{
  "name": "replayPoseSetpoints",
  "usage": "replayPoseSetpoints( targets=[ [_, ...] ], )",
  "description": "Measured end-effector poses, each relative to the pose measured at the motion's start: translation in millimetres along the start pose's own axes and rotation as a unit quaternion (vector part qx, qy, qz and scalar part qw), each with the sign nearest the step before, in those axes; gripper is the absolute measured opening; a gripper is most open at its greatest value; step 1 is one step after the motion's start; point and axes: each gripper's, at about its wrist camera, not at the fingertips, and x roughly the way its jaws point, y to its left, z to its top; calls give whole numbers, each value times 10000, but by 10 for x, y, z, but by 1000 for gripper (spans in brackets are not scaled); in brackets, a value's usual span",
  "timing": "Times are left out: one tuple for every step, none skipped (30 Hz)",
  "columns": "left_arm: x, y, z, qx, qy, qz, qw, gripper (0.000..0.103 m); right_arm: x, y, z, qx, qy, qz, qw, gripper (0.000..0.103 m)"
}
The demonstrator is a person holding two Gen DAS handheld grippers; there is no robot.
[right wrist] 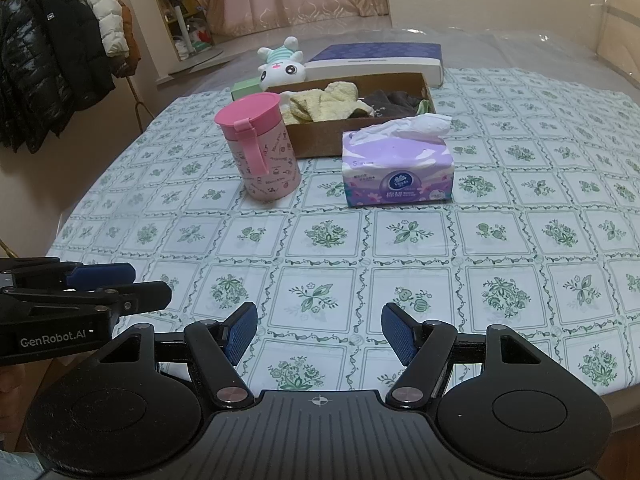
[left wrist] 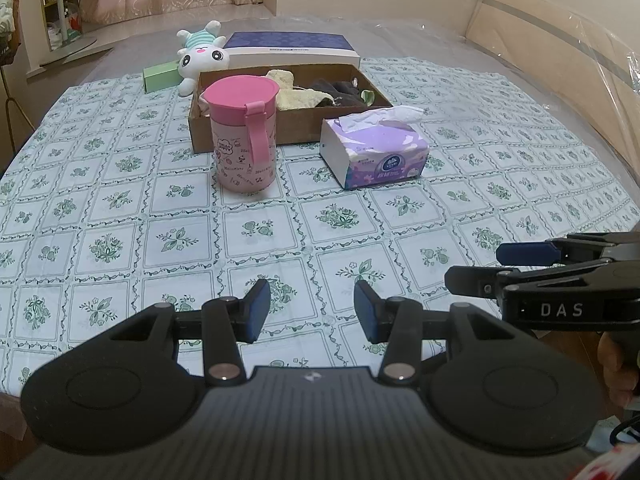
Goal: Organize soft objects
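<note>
Plush bunny (left wrist: 203, 61) white, behind box (left wrist: 240, 136)

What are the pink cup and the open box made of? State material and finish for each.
Pink cup: likely plastic, smooth, semi-matte; moulded lid and strap.
Open box: seemingly cardboard, matte brown; thin, flat raw-looking walls.

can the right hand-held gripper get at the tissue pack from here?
Probably yes. The right hand-held gripper is open and empty, and only bare tablecloth lies between it and the tissue pack. The pink cup stands apart to the pack's left, the cardboard box behind it.
</note>
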Motion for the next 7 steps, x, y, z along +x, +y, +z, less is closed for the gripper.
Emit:
replayPoseSetpoints(
  targets=[
    [-3, -4, -5, -5, -1, 2, 10000, 43, 0, 0, 0, -1, 0, 2, 10000, 69],
    [-3, -4, -5, -7, -3, 7, 10000, 43, 0, -2, 2, -2, 1, 3, 10000, 69],
    [1, -1, 2, -12, -16, 8, 10000, 43, 1, -3, 3, -1, 2, 3, 10000, 69],
    [2, -4, 8, -16, -34, 18, 10000, 43, 0, -2, 0, 1, 2, 3, 10000, 69],
    [6, 1, 19, -16, -48, 44, 10000, 43, -1, 1, -4, 2, 2, 1, 10000, 69],
    [9, 1, 26, -10, -56, 42, 10000, 43, 1, -3, 2, 6, 5, 1, 10000, 69],
    [8, -1, 23, -14, -57, 35, 10000, 43, 5, -3, -3, 10, 2, -1, 10000, 69]
  ],
)
